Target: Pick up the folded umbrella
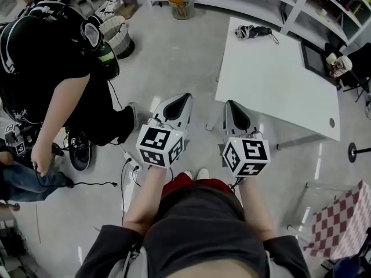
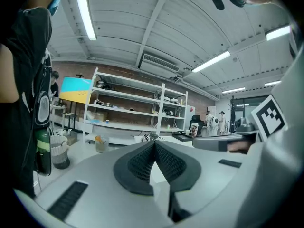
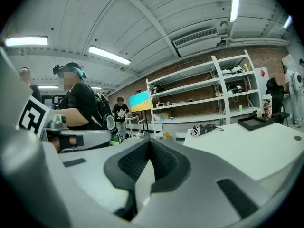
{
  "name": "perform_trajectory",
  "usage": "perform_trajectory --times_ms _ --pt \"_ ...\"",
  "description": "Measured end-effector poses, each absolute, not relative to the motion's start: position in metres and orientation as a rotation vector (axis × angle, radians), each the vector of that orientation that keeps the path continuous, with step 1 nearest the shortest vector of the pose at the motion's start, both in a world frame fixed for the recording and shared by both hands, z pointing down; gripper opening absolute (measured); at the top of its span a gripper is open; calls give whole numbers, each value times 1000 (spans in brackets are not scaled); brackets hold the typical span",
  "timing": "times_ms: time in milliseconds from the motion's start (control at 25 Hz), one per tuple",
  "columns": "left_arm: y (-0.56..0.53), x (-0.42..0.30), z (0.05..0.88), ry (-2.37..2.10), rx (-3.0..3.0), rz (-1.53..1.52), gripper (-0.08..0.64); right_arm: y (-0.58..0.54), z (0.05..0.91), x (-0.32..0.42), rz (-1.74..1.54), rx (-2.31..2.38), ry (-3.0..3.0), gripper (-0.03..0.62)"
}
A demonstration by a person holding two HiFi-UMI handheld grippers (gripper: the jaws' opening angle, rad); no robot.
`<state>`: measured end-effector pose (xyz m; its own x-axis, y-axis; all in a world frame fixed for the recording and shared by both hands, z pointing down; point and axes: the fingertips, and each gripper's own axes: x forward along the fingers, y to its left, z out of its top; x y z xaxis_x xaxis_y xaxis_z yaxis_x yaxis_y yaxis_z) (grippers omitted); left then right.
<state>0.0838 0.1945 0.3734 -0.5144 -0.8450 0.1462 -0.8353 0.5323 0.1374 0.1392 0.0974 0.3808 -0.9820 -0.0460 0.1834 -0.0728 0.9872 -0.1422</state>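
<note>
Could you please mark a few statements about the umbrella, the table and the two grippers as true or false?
1. The umbrella lies on the white table. True.
2. The right gripper holds the umbrella. False: its jaws are shut on nothing, well short of the umbrella.
3. The left gripper has its jaws together. True.
4. The umbrella stands opened out. False: it is folded, lying near the table's far corner.

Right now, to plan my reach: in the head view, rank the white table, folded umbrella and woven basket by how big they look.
Largest to smallest:
1. white table, by far
2. woven basket
3. folded umbrella, longer but thinner than the basket
</note>
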Motion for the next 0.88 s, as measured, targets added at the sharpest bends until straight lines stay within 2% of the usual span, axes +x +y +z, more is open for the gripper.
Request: perform_trajectory --times_ms 880 --pt "174 76 368 -2657 1302 -81 14 44 383 147 246 89 -2935 18"
